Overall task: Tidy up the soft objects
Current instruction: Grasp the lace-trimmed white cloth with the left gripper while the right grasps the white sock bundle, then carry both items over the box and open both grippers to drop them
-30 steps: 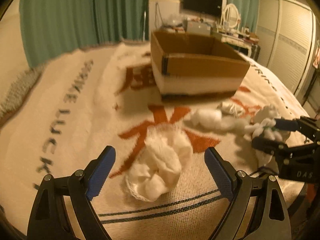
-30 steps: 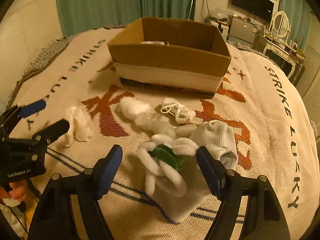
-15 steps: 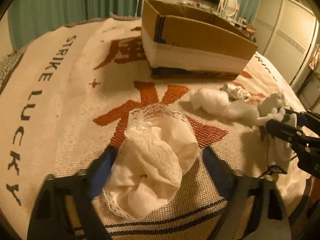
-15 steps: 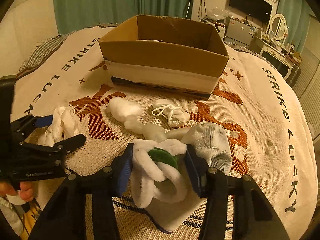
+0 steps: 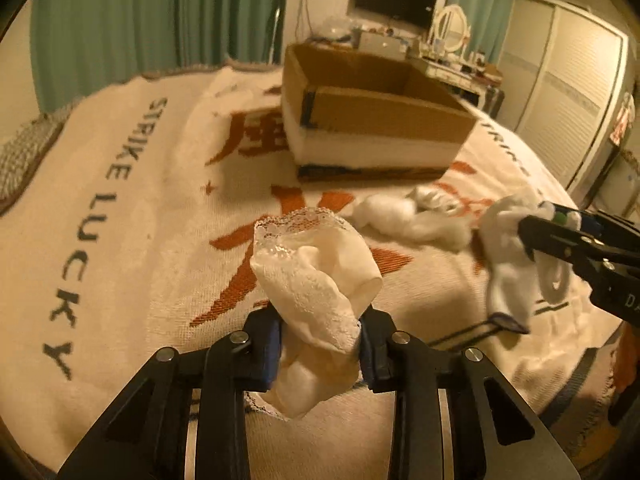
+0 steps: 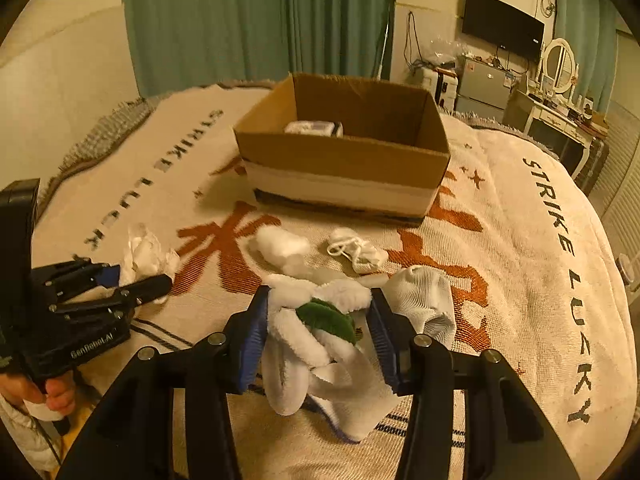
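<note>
In the lower middle of the left wrist view, our left gripper [image 5: 318,346] is pinched on a cream lace-trimmed fabric piece [image 5: 316,284], which bulges up above the blue pads and hangs a little below them, lifted off the cream woven blanket with orange characters and "STRIKE LUCKY" lettering [image 5: 120,216]. In the right wrist view the same gripper shows at the left edge [image 6: 132,280], the cream fabric [image 6: 146,252] poking out between its fingers.

Our right gripper [image 6: 318,334], in the lower middle of its own view, is clamped on a white fluffy sock with a green leaf-shaped patch [image 6: 320,332]; the sock's plain lower part droops below the pads toward the bottom of the frame. In the left wrist view this gripper enters from the right edge [image 5: 560,236], the white sock [image 5: 508,264] dangling from it, somewhat blurred.

The open brown cardboard box with a white band around its base [image 6: 344,160] stands on the blanket in the upper middle of the frame, and something pale lies inside it [image 6: 314,128]; we cannot quite tell what it is. Between the box and the grippers lie a white fuzzy sock [image 6: 282,246], a small white bundle with cord loops [image 6: 358,250] and a white ribbed sock [image 6: 426,300], the last just beside the right pad.
</note>
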`<state>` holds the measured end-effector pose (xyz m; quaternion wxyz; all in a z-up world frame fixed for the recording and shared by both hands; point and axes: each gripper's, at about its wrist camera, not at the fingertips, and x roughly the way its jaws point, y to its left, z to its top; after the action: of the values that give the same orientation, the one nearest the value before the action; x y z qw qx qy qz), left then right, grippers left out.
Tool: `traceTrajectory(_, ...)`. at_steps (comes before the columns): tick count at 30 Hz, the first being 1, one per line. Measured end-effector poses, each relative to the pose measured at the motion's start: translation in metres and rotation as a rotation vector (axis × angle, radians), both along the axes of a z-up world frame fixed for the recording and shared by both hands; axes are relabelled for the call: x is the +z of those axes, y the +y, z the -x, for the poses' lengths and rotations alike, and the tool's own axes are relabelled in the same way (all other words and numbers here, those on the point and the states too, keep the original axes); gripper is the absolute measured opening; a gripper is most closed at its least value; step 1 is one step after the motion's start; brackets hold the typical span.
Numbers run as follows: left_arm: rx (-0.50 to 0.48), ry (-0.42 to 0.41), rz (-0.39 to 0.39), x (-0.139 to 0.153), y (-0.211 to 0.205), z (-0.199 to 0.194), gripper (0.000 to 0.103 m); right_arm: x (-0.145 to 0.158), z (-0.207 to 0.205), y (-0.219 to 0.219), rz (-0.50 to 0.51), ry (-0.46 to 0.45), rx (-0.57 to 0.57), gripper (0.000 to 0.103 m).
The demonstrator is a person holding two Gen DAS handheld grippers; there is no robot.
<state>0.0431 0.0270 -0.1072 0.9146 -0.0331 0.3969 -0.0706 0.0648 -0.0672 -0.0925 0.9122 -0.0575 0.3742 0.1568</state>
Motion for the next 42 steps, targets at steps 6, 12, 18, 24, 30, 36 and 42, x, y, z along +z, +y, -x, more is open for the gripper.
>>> traceTrajectory(6,-0.015,-0.092,-0.039,0.043,-0.015,0.018,0.030,0.039,0.018,-0.002,-0.056,-0.071,0.037,0.048)
traceTrajectory(12,-0.028,-0.164,-0.039,0.090,-0.027,0.017,0.030,0.085,0.022,-0.005,-0.098,-0.136,0.077,0.048)
traceTrajectory(18,-0.041,-0.225,-0.035,0.129,-0.039,-0.004,0.030,0.147,0.009,-0.019,-0.117,-0.222,0.094,0.048)
traceTrajectory(24,-0.046,-0.269,-0.021,0.152,-0.048,-0.050,0.031,0.180,-0.033,-0.032,-0.103,-0.274,0.075,0.048)
traceTrajectory(30,-0.047,-0.279,-0.034,0.150,-0.055,-0.113,0.030,0.171,-0.105,-0.037,-0.108,-0.254,0.063,0.048)
traceTrajectory(36,-0.056,-0.239,-0.070,0.117,-0.057,-0.179,0.030,0.132,-0.180,-0.035,-0.112,-0.192,0.050,0.048)
traceTrajectory(42,-0.059,-0.143,-0.111,0.069,-0.060,-0.231,0.031,0.080,-0.245,-0.037,-0.135,-0.114,0.040,0.048)
